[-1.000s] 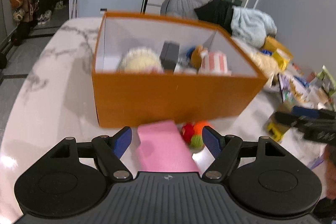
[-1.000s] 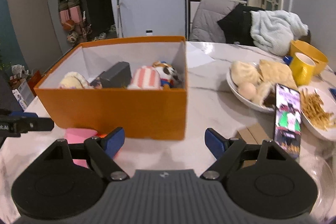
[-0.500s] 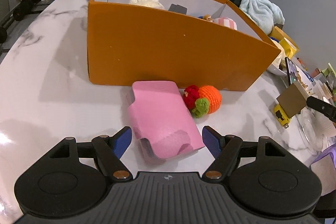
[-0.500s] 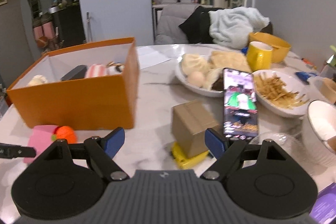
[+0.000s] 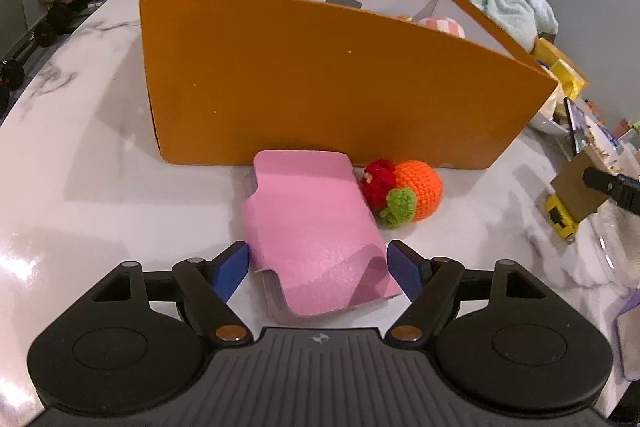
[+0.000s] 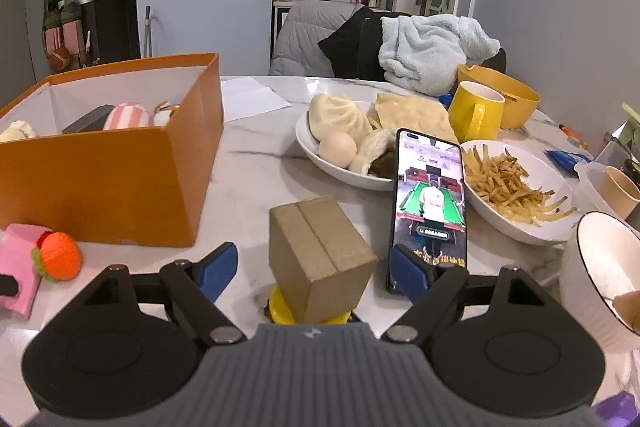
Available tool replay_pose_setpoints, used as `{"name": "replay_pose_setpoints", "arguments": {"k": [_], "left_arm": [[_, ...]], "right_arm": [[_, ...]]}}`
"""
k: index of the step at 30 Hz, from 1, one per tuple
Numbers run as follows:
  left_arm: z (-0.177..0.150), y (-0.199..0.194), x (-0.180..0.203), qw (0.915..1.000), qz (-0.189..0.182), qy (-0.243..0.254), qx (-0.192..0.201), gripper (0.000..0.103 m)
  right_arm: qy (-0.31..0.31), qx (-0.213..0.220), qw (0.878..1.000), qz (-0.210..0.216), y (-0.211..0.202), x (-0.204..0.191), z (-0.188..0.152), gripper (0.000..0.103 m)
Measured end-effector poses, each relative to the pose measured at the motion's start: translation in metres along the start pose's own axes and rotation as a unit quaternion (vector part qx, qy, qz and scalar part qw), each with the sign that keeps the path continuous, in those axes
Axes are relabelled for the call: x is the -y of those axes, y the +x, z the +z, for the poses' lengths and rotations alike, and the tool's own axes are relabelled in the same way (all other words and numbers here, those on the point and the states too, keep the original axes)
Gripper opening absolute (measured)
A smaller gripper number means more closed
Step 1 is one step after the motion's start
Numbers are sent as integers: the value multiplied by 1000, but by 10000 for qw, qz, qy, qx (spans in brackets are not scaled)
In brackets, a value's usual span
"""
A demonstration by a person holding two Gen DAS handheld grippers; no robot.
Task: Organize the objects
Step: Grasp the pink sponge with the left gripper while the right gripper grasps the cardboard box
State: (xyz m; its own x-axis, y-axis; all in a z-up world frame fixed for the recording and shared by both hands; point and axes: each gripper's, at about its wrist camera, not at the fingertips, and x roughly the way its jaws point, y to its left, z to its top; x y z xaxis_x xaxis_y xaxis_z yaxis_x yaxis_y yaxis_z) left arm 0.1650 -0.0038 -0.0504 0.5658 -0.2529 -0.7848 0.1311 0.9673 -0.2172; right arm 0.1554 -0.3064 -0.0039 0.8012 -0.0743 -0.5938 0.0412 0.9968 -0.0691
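An orange box (image 5: 320, 75) stands on the marble table and holds a cream knit item, a dark block and a pink striped toy. A pink case (image 5: 316, 235) lies flat in front of it, its near end between the open fingers of my left gripper (image 5: 318, 269). An orange crochet fruit (image 5: 416, 191) lies just right of the case. My right gripper (image 6: 314, 271) is open around a small cardboard box (image 6: 320, 259) that sits on a yellow toy (image 6: 280, 309). The orange box (image 6: 108, 171) shows at the left of the right wrist view.
A phone (image 6: 430, 203) stands lit just right of the cardboard box. Behind it are a white bowl of buns (image 6: 340, 163), a plate of fries (image 6: 516, 183), a yellow mug (image 6: 476, 111) and a white bowl (image 6: 600, 267) at the right.
My left gripper has dropped lower and closed in on the pink case. My right gripper has swung right from the orange box and moved up around the cardboard box.
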Motion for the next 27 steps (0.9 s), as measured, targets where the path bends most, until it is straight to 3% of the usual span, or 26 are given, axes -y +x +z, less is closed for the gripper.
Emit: {"name": "replay_pose_setpoints", "arguments": {"k": [11, 14, 16, 20, 27], "left_arm": [[1, 6, 12, 9993, 297, 211, 26, 95], [1, 3, 10, 9995, 282, 133, 14, 95], [0, 0, 6, 9996, 284, 69, 44, 95], [-2, -9, -4, 9995, 274, -111, 122, 95], [-1, -16, -9, 9993, 221, -249, 168, 95]], "right_arm": [[-129, -112, 9998, 31, 25, -7, 6, 82], [-181, -100, 9998, 58, 23, -7, 7, 71], [-194, -189, 9995, 138, 24, -7, 8, 49], [-248, -239, 9992, 193, 23, -10, 7, 48], [99, -362, 9938, 1042, -2, -29, 3, 47]]}}
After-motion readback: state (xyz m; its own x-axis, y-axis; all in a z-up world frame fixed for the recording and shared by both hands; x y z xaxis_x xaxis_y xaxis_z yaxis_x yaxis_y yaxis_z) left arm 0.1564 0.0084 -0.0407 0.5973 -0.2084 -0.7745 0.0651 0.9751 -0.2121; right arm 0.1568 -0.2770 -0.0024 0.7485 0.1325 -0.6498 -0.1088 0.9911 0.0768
